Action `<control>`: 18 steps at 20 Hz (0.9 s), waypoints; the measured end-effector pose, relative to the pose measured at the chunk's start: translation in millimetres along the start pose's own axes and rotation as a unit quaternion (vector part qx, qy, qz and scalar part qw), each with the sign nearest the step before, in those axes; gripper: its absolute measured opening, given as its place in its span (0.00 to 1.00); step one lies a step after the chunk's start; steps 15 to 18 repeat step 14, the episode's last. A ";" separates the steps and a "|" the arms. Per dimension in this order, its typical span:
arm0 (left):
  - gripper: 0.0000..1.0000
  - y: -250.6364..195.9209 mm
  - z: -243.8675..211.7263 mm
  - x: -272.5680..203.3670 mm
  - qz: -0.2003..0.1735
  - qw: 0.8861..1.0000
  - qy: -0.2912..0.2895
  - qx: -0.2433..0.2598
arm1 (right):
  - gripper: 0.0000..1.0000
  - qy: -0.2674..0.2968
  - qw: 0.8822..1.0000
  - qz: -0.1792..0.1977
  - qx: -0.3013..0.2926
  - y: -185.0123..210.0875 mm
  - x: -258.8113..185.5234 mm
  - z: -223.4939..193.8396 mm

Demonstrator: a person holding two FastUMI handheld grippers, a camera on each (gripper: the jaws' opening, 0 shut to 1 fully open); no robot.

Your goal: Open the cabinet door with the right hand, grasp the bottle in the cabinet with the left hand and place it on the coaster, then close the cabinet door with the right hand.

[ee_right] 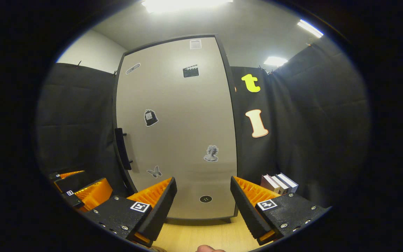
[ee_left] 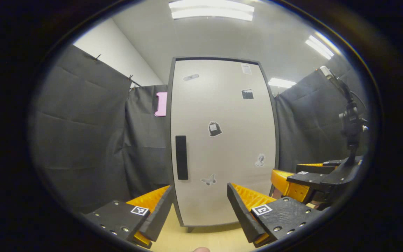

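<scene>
- My left gripper [ee_left: 198, 210] is open, its two fingers spread wide and holding nothing, raised above the light wooden tabletop [ee_left: 205, 238].
- Straight ahead of it in the left gripper view stands the cabinet door [ee_left: 222, 140], closed, a tall pale panel in a dark frame.
- A dark vertical handle [ee_left: 181, 157] sits near the door's left edge, about halfway up.
- Small stickers dot the door, among them a butterfly sticker [ee_left: 208, 180] low down and a clapperboard sticker [ee_left: 247, 93] higher up.
- I cannot see the bottle; the closed door hides the inside of the cabinet.
- To the right in that view, my other tool, the right gripper [ee_left: 303, 182], hovers beside the cabinet, apart from it.
- In the right gripper view, the right gripper [ee_right: 203, 206] is also open, fingers well apart and empty, pointing at the lower part of the door and not touching it.
- A small dark round coaster [ee_right: 205, 198] shows between those fingers, low in front of the door.
- A few books [ee_right: 278, 183] stand to the right of the cabinet, against the black cloth wall [ee_right: 310, 140].
</scene>
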State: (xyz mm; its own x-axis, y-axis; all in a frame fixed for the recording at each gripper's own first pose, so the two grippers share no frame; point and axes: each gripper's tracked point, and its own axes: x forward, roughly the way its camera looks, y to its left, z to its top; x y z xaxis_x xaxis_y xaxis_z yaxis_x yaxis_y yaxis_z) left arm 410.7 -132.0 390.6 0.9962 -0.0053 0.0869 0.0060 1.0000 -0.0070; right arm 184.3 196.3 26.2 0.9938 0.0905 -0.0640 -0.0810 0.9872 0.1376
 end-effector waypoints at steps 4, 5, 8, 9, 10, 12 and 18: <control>0.90 0.5 0.7 -0.1 0.005 1.000 -0.002 0.003 | 0.95 -0.001 1.000 0.010 -0.006 4.7 -2.0 -0.5; 0.89 1.2 1.0 -0.2 0.006 1.000 -0.002 0.003 | 0.95 0.000 1.000 0.011 -0.007 6.0 -2.9 -1.0; 0.90 1.6 1.5 0.1 0.008 1.000 -0.006 0.007 | 0.95 -0.001 1.000 0.014 -0.007 9.1 -4.4 -0.3; 0.90 1.9 1.3 -0.4 0.010 1.000 -0.007 0.008 | 0.95 -0.001 1.000 0.015 -0.006 9.7 -4.2 -0.5; 0.90 1.8 1.4 0.1 0.010 1.000 -0.007 0.008 | 0.95 0.000 1.000 0.015 -0.005 9.8 -4.5 -1.2; 0.90 2.1 1.4 -0.6 0.012 1.000 -0.007 0.006 | 0.95 0.000 1.000 0.016 -0.005 10.4 -3.1 -1.4; 0.90 1.5 0.8 -0.6 0.012 1.000 -0.005 0.006 | 0.95 0.003 1.000 0.016 -0.004 10.5 -3.6 -3.3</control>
